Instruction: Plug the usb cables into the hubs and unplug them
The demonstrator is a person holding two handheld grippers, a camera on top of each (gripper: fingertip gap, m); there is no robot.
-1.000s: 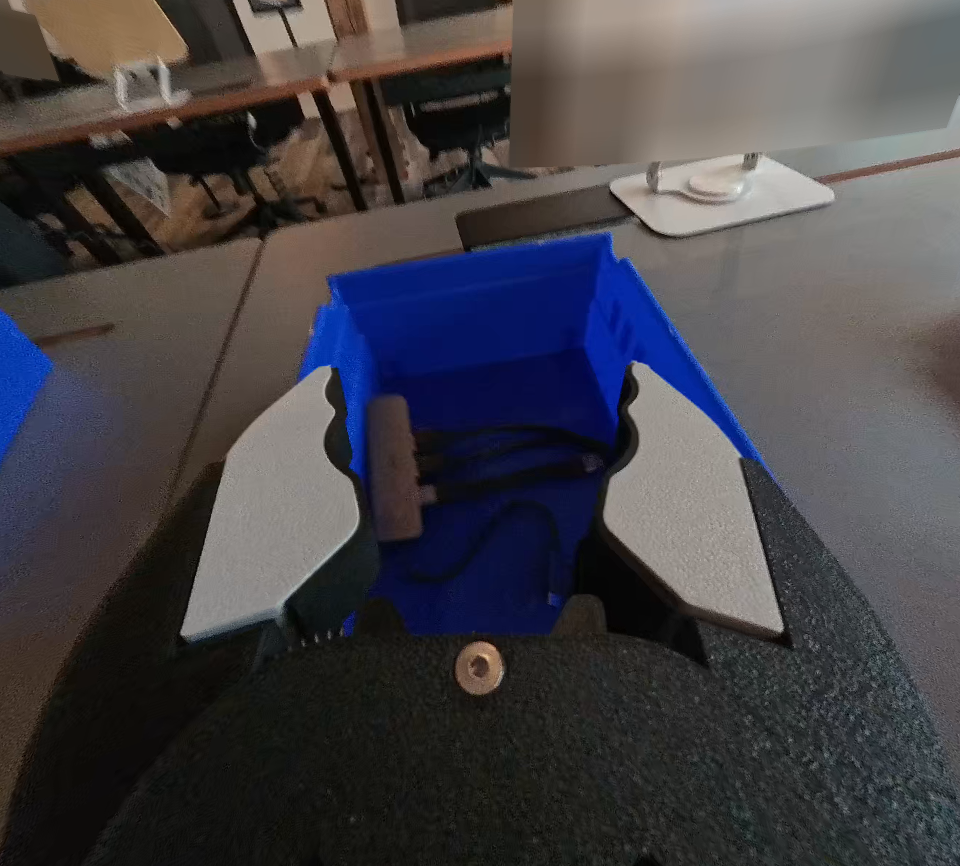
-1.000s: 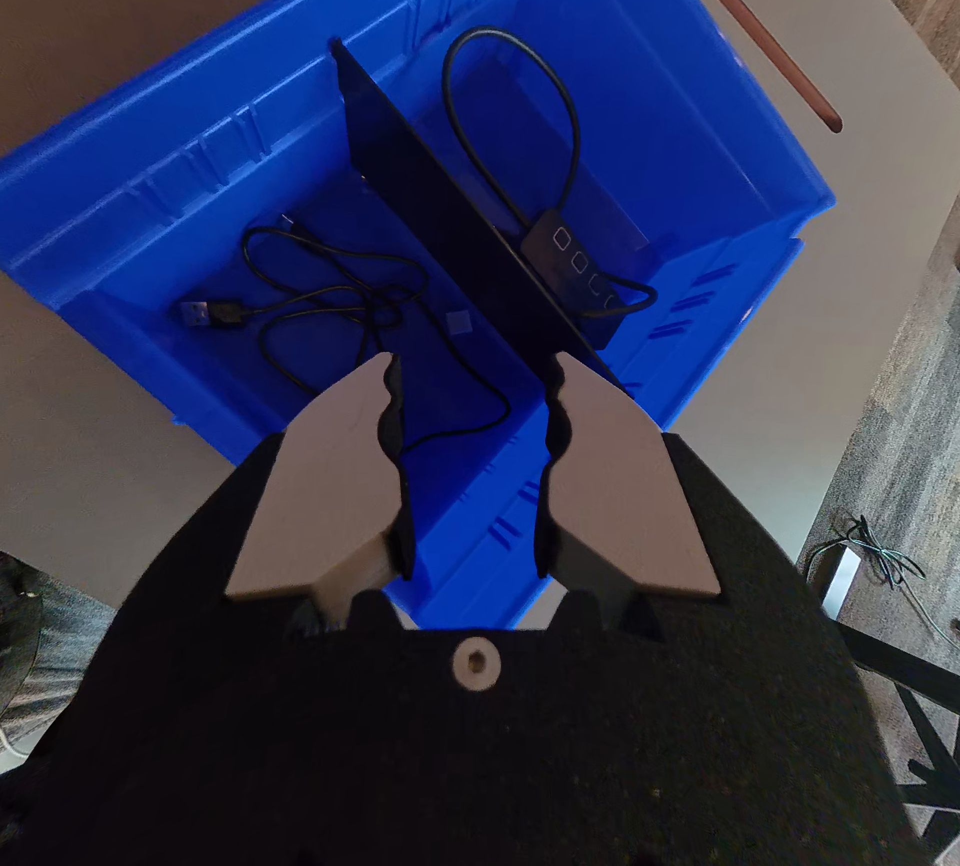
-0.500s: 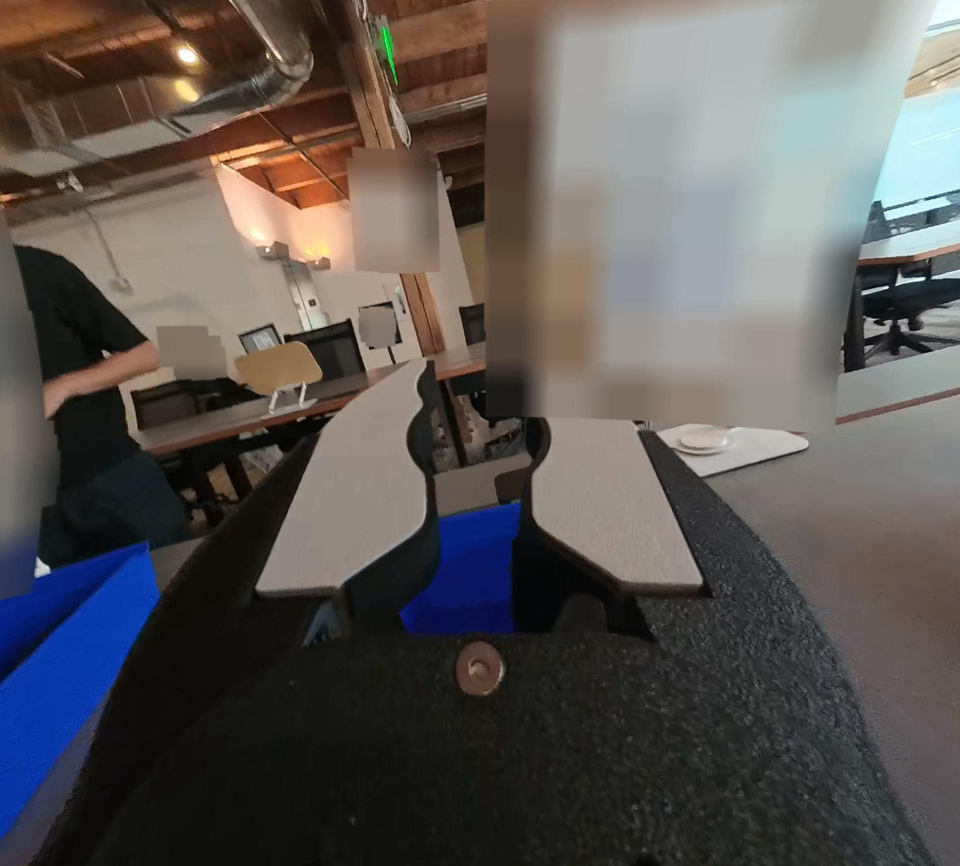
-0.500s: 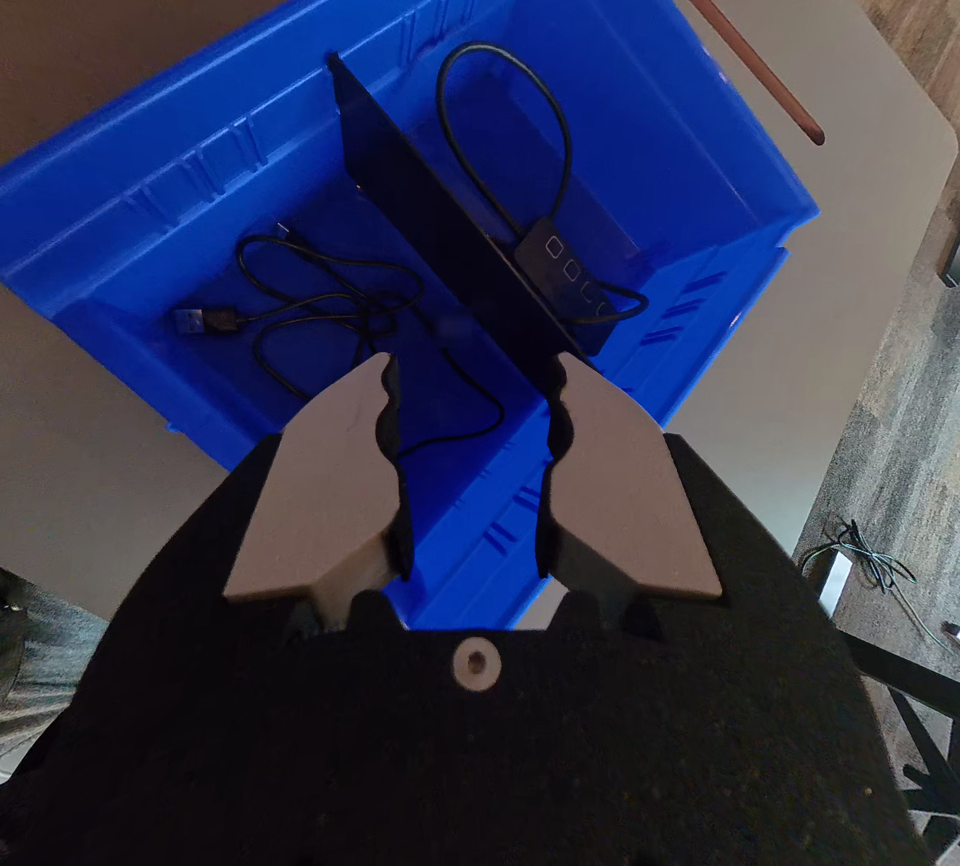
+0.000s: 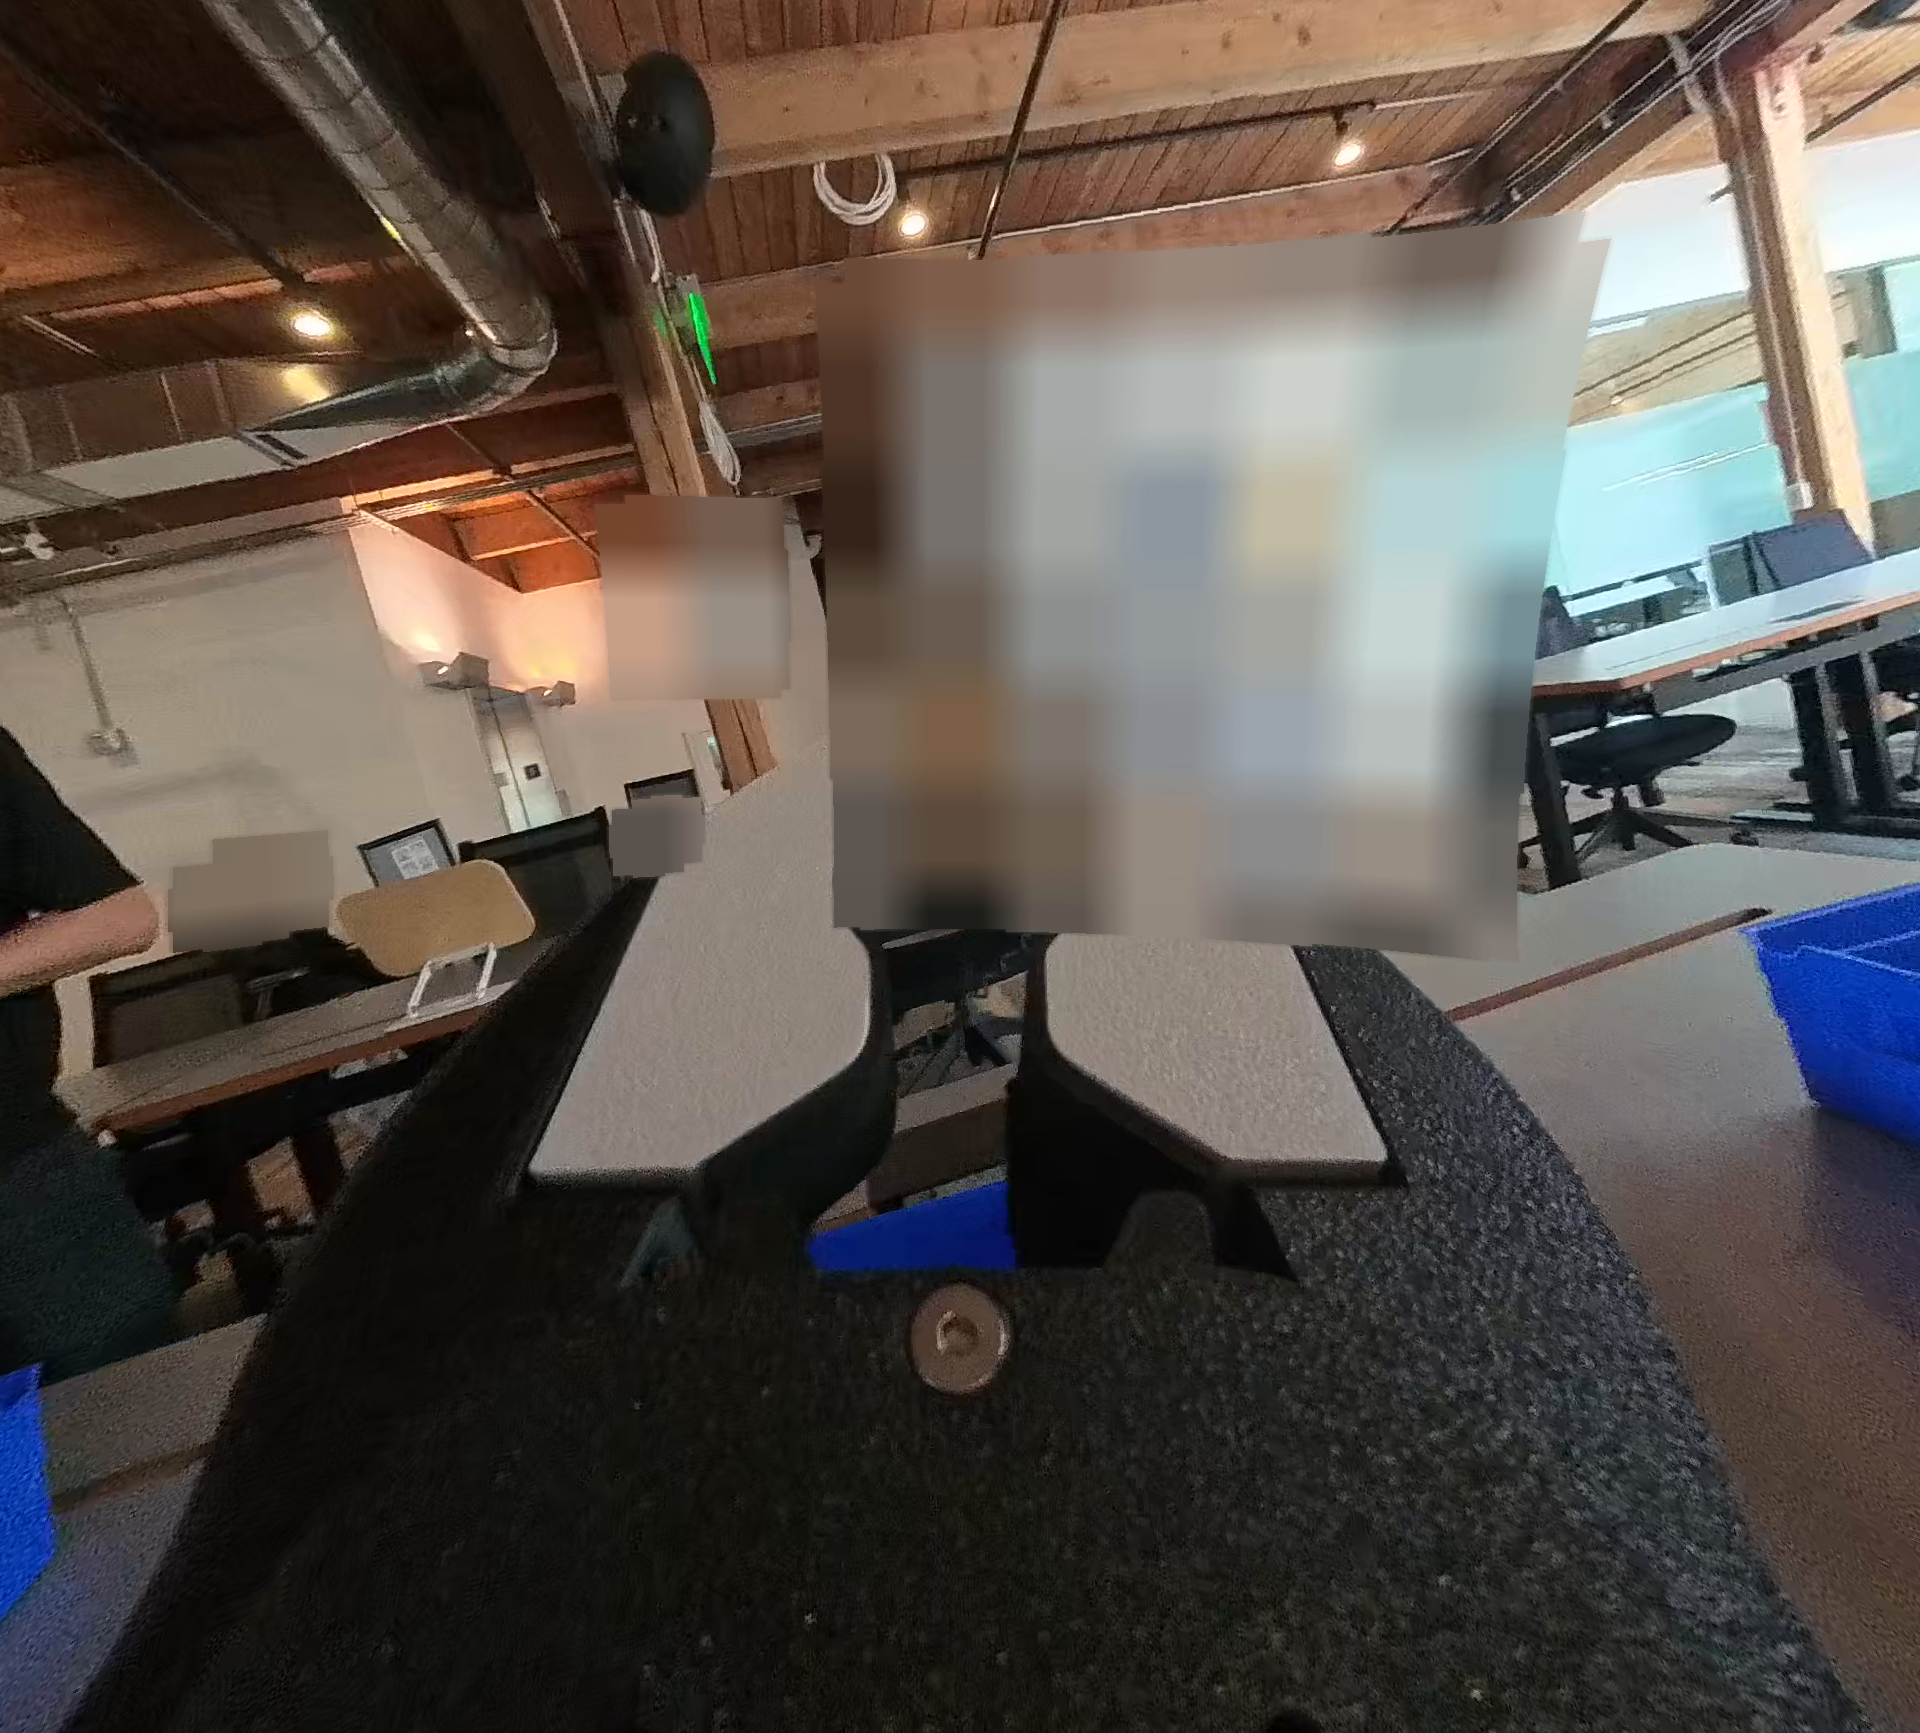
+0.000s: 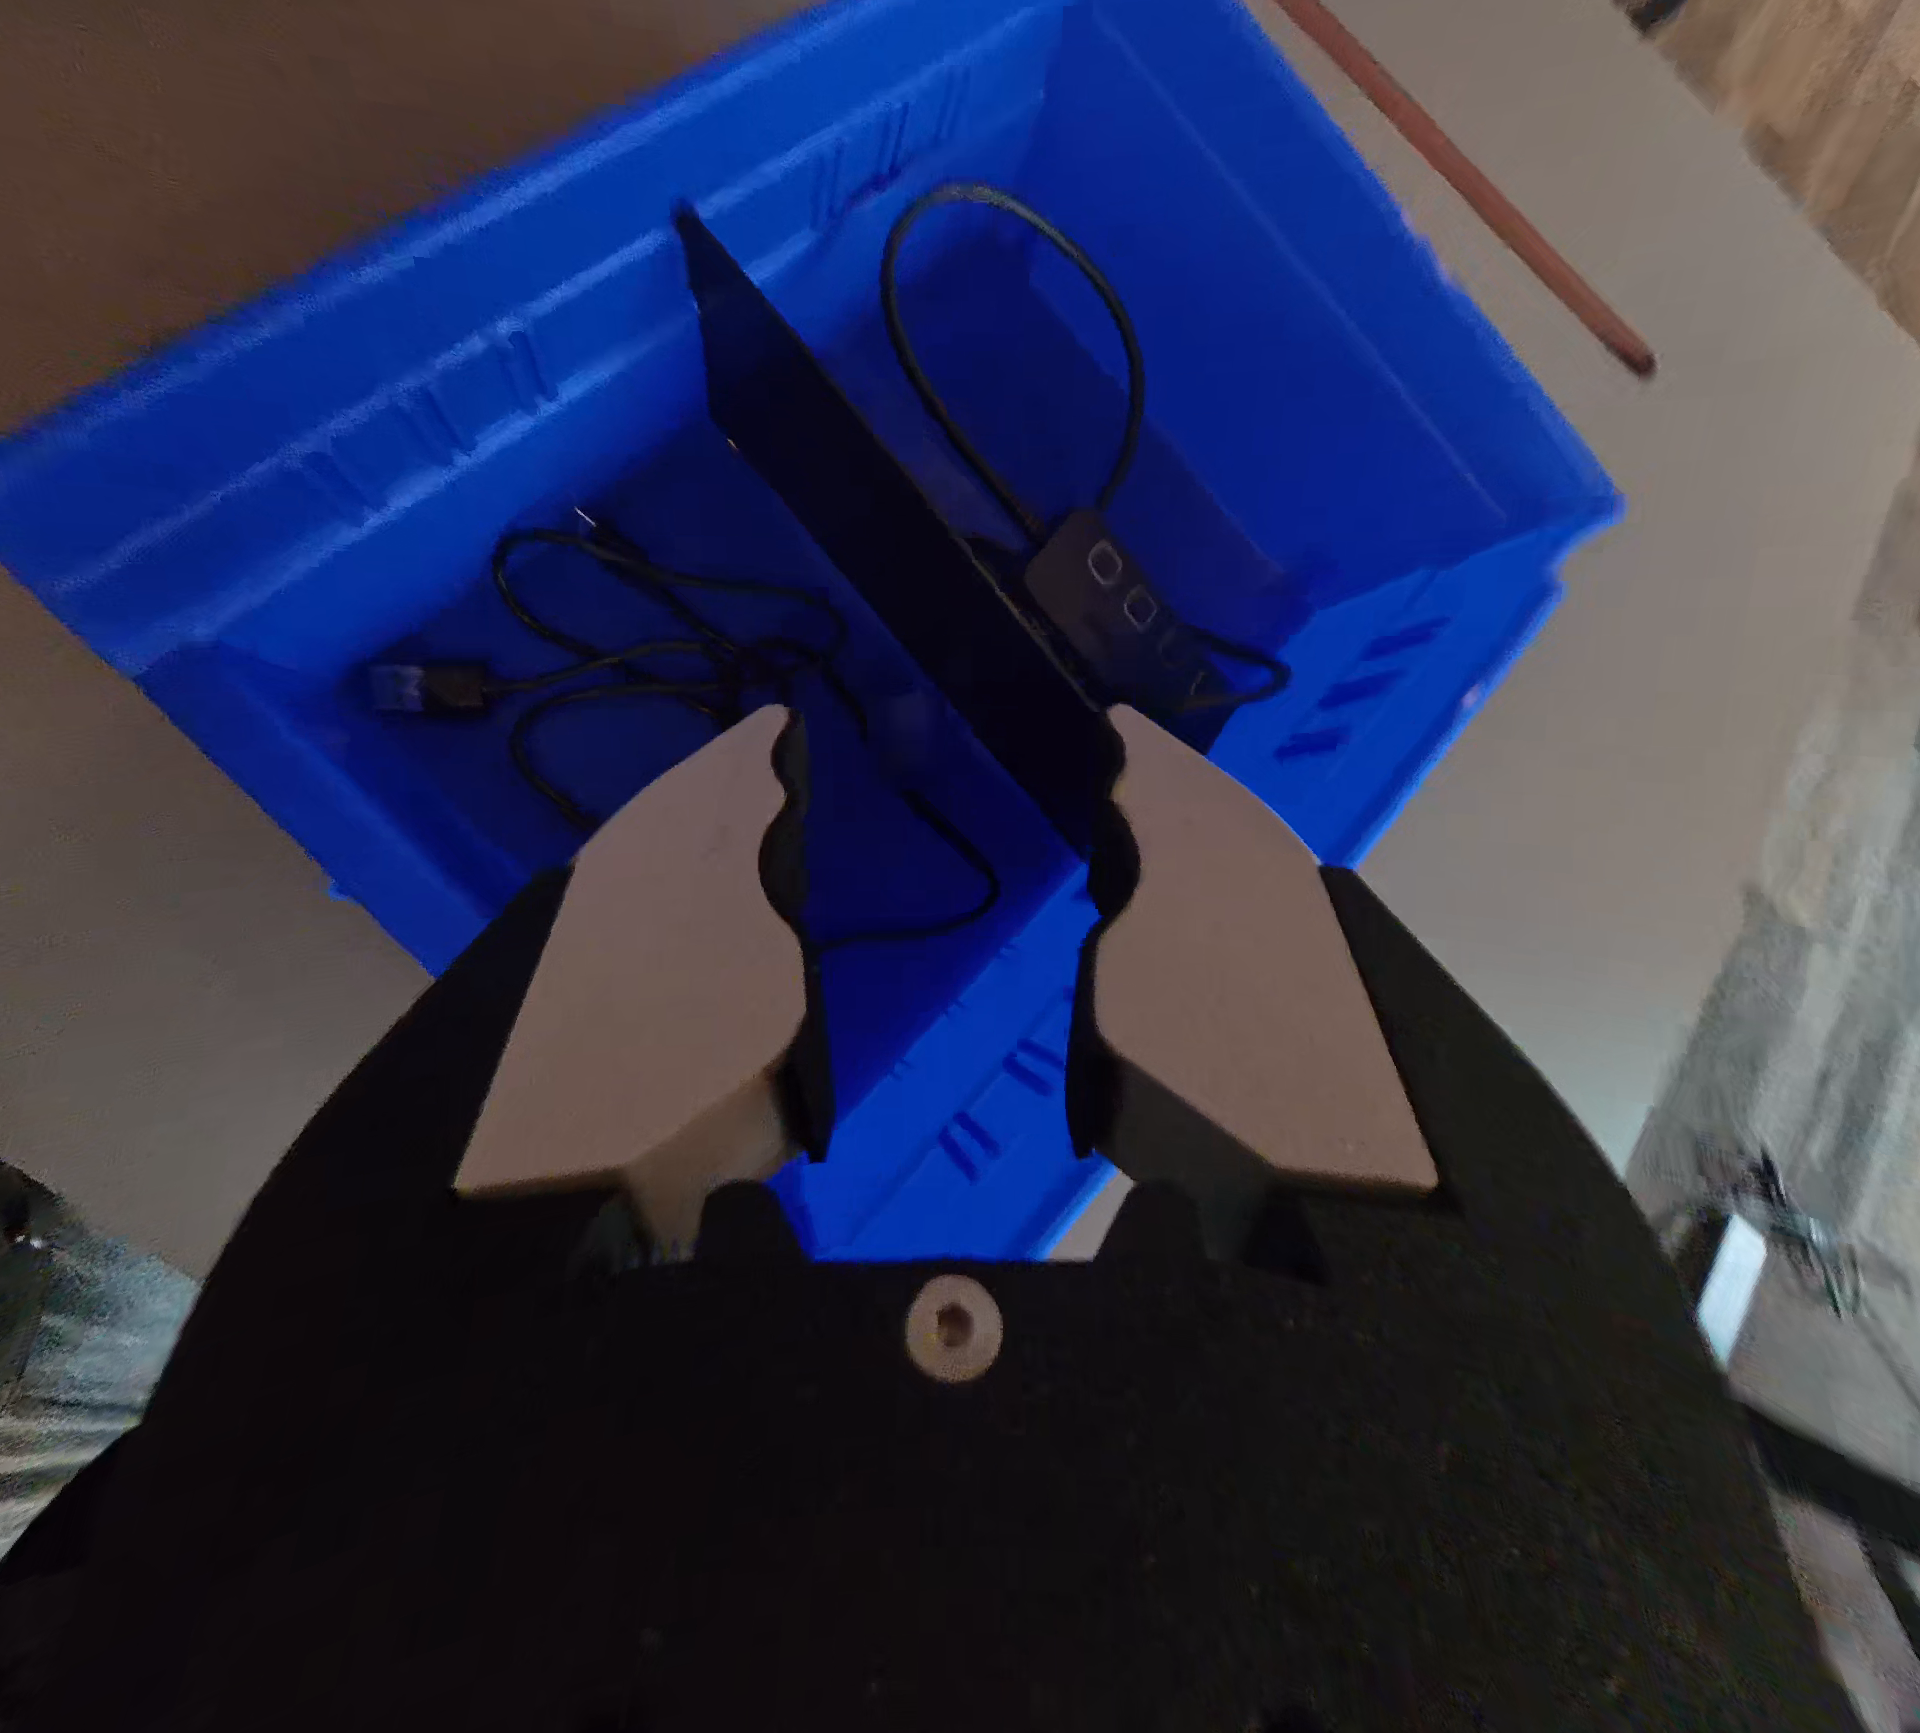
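Right gripper hangs half-spread, empty, above the blue bin.
Left gripper, narrowly parted and empty, points across the room.

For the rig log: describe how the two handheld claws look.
Both match. The left claw and right claw each have a rough black speckled body, two flat light-grey angular fingers with wavy black inner pads, and one silver hex screw at the centre. No cables or markings show.

Blue bin, black divider, black cables
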